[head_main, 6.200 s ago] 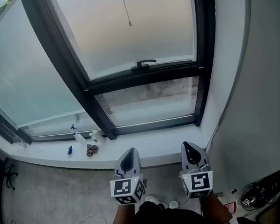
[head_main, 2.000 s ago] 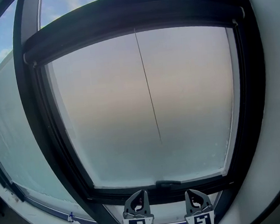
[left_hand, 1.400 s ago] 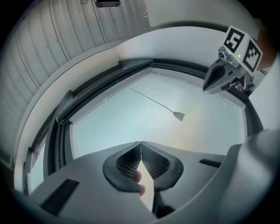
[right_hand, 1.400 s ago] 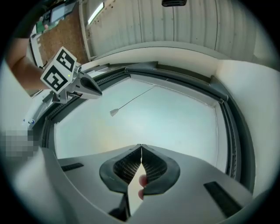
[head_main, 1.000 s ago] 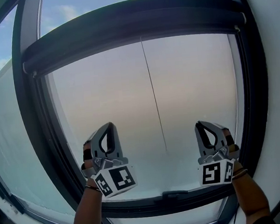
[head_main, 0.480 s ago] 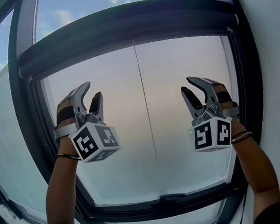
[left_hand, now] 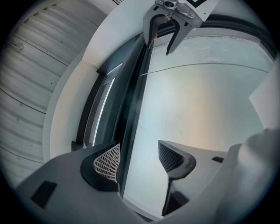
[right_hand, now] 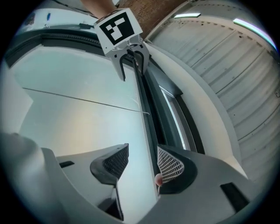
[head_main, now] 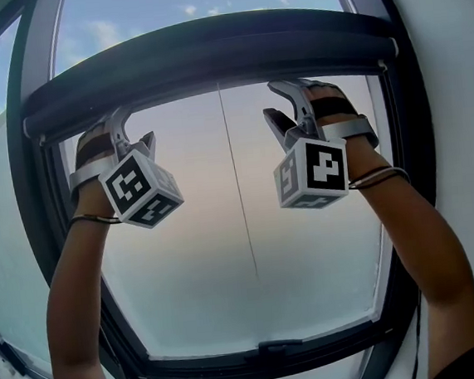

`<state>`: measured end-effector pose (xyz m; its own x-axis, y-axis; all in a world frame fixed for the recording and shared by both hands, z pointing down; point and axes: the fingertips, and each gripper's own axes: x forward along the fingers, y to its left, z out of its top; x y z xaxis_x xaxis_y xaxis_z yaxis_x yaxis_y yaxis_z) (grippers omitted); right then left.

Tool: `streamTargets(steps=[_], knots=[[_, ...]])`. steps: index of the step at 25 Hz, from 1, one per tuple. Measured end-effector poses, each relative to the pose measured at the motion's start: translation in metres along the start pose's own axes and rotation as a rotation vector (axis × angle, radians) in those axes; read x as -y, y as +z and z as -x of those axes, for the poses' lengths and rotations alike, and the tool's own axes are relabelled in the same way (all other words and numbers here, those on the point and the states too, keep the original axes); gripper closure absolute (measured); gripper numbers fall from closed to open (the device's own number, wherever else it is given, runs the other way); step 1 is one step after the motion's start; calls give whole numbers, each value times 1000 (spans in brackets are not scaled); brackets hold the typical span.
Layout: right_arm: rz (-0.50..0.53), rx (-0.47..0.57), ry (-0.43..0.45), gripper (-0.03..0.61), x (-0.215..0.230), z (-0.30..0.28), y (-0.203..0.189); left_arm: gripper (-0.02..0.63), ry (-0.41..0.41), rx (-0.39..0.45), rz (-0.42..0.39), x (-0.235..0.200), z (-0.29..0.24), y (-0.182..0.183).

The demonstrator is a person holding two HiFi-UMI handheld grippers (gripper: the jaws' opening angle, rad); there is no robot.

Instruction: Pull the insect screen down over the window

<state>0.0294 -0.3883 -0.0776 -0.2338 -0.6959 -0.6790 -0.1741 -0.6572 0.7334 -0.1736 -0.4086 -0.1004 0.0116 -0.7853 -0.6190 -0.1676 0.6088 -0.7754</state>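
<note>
The insect screen is rolled up in a dark cassette (head_main: 207, 54) across the top of the window. A thin pull cord (head_main: 239, 193) hangs from it down the frosted pane. Both grippers are raised to the cassette's lower edge. My left gripper (head_main: 131, 130) is at its left part, my right gripper (head_main: 289, 103) right of the cord. Both pairs of jaws have just been opening and stand wide. In the left gripper view (left_hand: 138, 159) and the right gripper view (right_hand: 142, 164) the dark edge strip (left_hand: 133, 96) runs up through each gap. No pad presses on it.
A dark window frame (head_main: 38, 245) surrounds the pane, with a handle (head_main: 273, 346) on the bottom rail. White wall (head_main: 460, 80) curves in at the right. Each gripper view shows the other gripper (left_hand: 162, 30) (right_hand: 131, 59) further along the strip, and a ribbed ceiling (right_hand: 236, 65).
Both hands have risen from the middle of the pane to the cassette at the top. Both grippers have rolled and their jaws have gone from shut to wide open.
</note>
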Motion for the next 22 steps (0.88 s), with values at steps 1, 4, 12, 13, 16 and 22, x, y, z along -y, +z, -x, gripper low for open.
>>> streamTargets(steps=[1, 4, 12, 13, 16, 22], knots=[[26, -6, 7, 393, 0, -6, 2, 359, 0, -3, -6, -2, -4, -1], [69, -29, 12, 385, -1, -22, 6, 359, 3, -10, -14, -7, -12, -3], [105, -78, 47, 383, 12, -43, 2, 359, -30, -45, -85, -5, -26, -2], [113, -87, 58, 383, 10, -45, 0, 359, -33, -46, -88, -4, -27, -3], [130, -108, 78, 383, 8, -49, -6, 359, -29, -47, -103, -3, -30, -2], [156, -133, 114, 383, 4, -52, -8, 359, -93, -63, -143, 1, -32, -4]])
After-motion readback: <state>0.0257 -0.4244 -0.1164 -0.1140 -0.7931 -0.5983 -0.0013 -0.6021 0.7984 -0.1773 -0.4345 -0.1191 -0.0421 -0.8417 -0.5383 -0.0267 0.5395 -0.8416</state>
